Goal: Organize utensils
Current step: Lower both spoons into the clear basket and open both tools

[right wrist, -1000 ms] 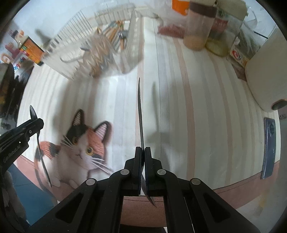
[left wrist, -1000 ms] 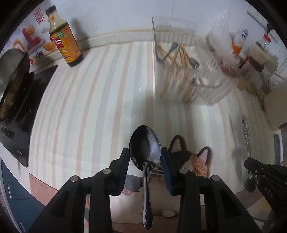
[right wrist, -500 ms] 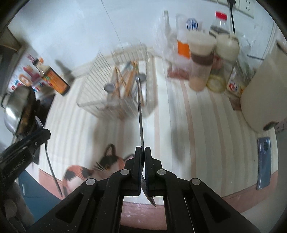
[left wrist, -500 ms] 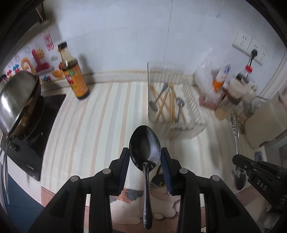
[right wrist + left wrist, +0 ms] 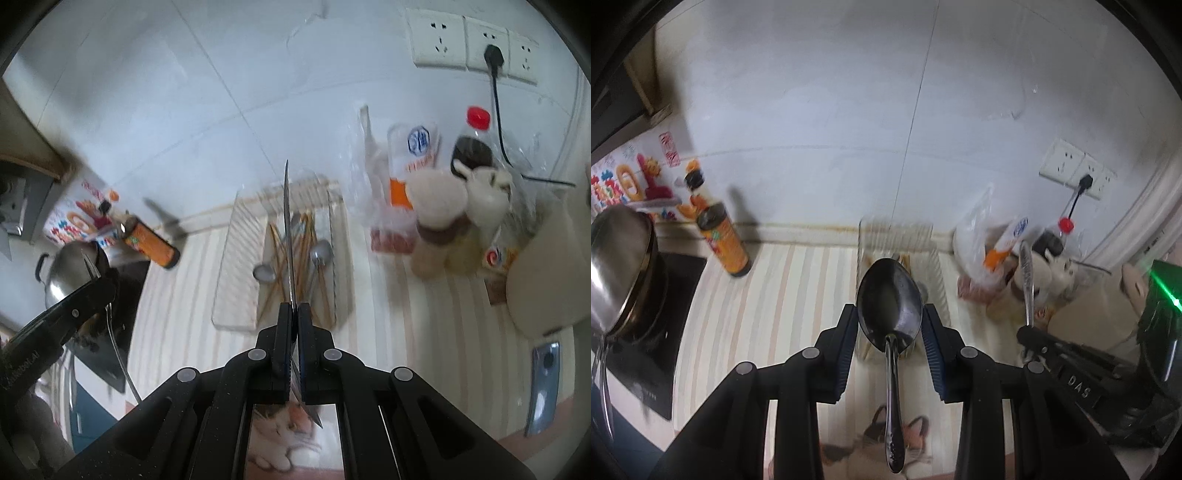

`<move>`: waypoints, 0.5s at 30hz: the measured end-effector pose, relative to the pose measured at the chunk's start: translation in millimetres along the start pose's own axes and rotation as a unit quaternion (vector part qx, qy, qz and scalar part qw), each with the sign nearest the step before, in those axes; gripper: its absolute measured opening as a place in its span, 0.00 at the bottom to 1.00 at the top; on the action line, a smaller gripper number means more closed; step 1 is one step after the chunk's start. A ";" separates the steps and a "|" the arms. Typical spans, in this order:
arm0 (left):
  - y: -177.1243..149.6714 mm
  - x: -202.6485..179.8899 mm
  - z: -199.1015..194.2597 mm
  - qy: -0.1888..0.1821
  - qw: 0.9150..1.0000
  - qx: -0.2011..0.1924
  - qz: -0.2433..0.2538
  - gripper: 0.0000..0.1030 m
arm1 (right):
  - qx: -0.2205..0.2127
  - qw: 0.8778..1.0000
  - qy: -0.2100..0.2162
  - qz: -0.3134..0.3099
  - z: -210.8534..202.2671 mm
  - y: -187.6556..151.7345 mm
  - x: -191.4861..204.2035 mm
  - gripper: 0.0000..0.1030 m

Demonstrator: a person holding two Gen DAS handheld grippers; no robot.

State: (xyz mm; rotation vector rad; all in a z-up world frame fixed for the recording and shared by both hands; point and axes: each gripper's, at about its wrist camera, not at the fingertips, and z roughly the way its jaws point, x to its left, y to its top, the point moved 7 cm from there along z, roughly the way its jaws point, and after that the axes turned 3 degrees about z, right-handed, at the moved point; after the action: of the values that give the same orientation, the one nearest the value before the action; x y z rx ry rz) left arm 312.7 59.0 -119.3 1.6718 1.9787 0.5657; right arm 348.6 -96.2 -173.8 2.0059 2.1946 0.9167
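My left gripper [image 5: 889, 314] is shut on the bowl of a metal spoon [image 5: 888, 299], whose handle hangs down toward me. It is held well above the striped counter [image 5: 798, 295]. My right gripper [image 5: 294, 314] is shut on a thin metal utensil [image 5: 288, 229] seen edge-on; in the left wrist view its patterned handle [image 5: 1026, 277] points up from the right gripper [image 5: 1027, 332]. A clear rack [image 5: 236, 258] against the wall holds chopsticks and spoons [image 5: 320, 253], beyond and below both grippers. The left gripper [image 5: 103, 284] shows at the left of the right wrist view.
An orange-labelled sauce bottle [image 5: 727, 243] stands left of the rack, beside a steel pot [image 5: 620, 269] on a black stove [image 5: 665, 332]. Jars, bottles and bags [image 5: 436, 218] crowd the right, with a white appliance [image 5: 546, 280] and a phone [image 5: 543, 384]. A cat picture [image 5: 284, 432] lies below.
Both grippers have risen high off the counter, each keeping its utensil. The views have tipped up to take in the wall, and the rack now sits just past the fingertips.
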 end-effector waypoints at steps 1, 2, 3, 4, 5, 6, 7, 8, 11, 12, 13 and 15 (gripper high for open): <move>6.7 0.4 3.9 0.000 1.000 0.000 -0.001 0.31 | 0.000 1.000 0.002 0.004 3.6 6.4 0.5 0.02; 16.5 1.1 11.3 -0.003 1.000 0.003 -0.002 0.31 | 0.001 1.000 0.005 0.008 7.9 14.0 0.9 0.02; 22.2 1.2 17.4 -0.005 1.000 0.007 -0.002 0.31 | 0.004 1.000 0.007 0.012 13.4 20.2 0.7 0.02; 28.5 1.5 25.7 -0.008 1.000 0.013 -0.004 0.31 | 0.009 1.000 0.010 0.018 20.0 26.3 0.2 0.02; 34.7 2.3 36.1 -0.011 1.000 0.022 -0.006 0.31 | 0.016 0.999 0.014 0.025 28.7 32.2 -0.3 0.02; 39.2 2.8 46.1 -0.013 0.999 0.030 -0.008 0.31 | 0.023 0.999 0.016 0.031 38.1 36.7 -1.1 0.02; 41.8 3.3 52.9 -0.016 0.999 0.037 -0.009 0.31 | 0.031 0.999 0.019 0.036 47.8 40.3 -2.5 0.02; 45.7 4.7 67.7 -0.020 0.998 0.051 -0.013 0.31 | 0.039 0.998 0.021 0.043 59.0 43.7 -4.8 0.02; 47.9 7.3 99.9 -0.027 0.996 0.085 -0.021 0.31 | 0.066 0.995 0.023 0.064 91.8 50.4 -11.9 0.02; 46.9 9.3 113.4 -0.029 0.994 0.099 -0.026 0.31 | 0.077 0.994 0.021 0.070 104.1 50.9 -14.4 0.02; 45.4 11.0 122.9 -0.030 0.993 0.110 -0.028 0.31 | 0.082 0.994 0.019 0.073 112.4 50.1 -16.6 0.02; 39.6 12.0 145.8 -0.033 0.990 0.136 -0.030 0.31 | 0.100 0.992 0.014 0.076 131.7 47.8 -20.3 0.02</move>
State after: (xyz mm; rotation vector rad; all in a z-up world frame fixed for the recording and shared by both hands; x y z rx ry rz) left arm 430.2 77.8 -213.0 1.7553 2.1250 0.2234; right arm 447.8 -62.9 -269.1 2.2893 2.2561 0.7702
